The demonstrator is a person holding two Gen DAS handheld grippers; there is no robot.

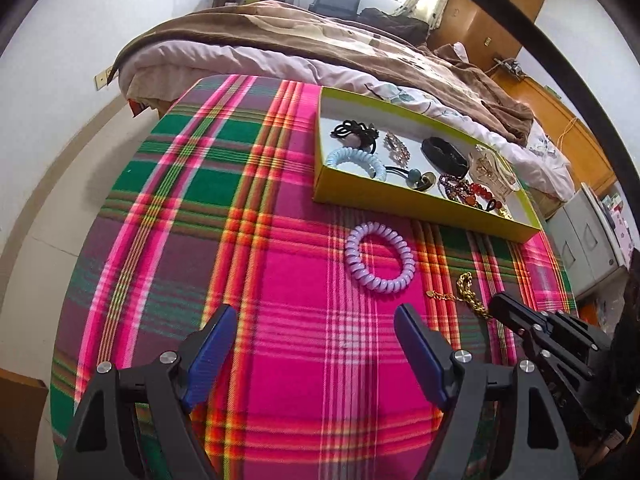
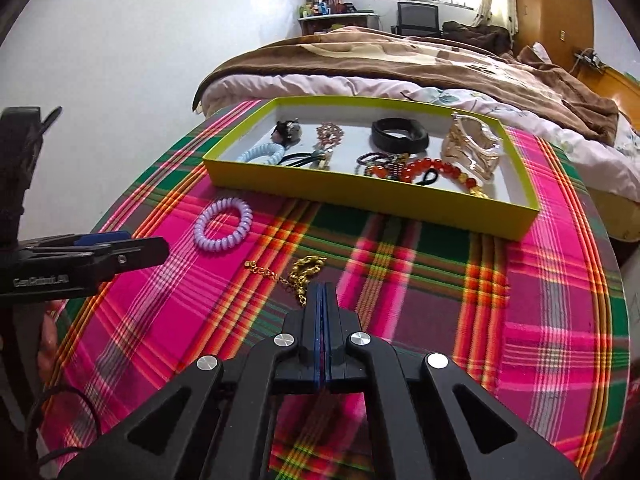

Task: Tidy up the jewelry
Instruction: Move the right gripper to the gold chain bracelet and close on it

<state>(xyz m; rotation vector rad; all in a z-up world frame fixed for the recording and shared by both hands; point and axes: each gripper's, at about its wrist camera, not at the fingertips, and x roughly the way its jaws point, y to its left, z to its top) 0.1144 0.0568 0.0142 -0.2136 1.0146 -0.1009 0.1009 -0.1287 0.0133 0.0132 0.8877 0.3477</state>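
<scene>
A yellow-green tray [image 1: 416,200] [image 2: 360,196] on the plaid cloth holds several hair ties, bracelets and clips. A lilac spiral hair tie [image 1: 380,258] [image 2: 223,224] lies on the cloth in front of it. A gold chain bracelet [image 1: 466,294] [image 2: 298,274] lies to its right. My right gripper [image 2: 322,290] is shut with its tips on the end of the gold chain; it also shows in the left wrist view [image 1: 500,306]. My left gripper [image 1: 316,322] is open and empty, above the cloth short of the lilac tie; it shows in the right wrist view [image 2: 160,248].
The round table wears a pink, green and red plaid cloth [image 1: 280,320] [image 2: 440,300]. A bed with a brown blanket [image 1: 320,48] [image 2: 400,56] stands right behind the table. Grey drawers [image 1: 588,236] stand to the right.
</scene>
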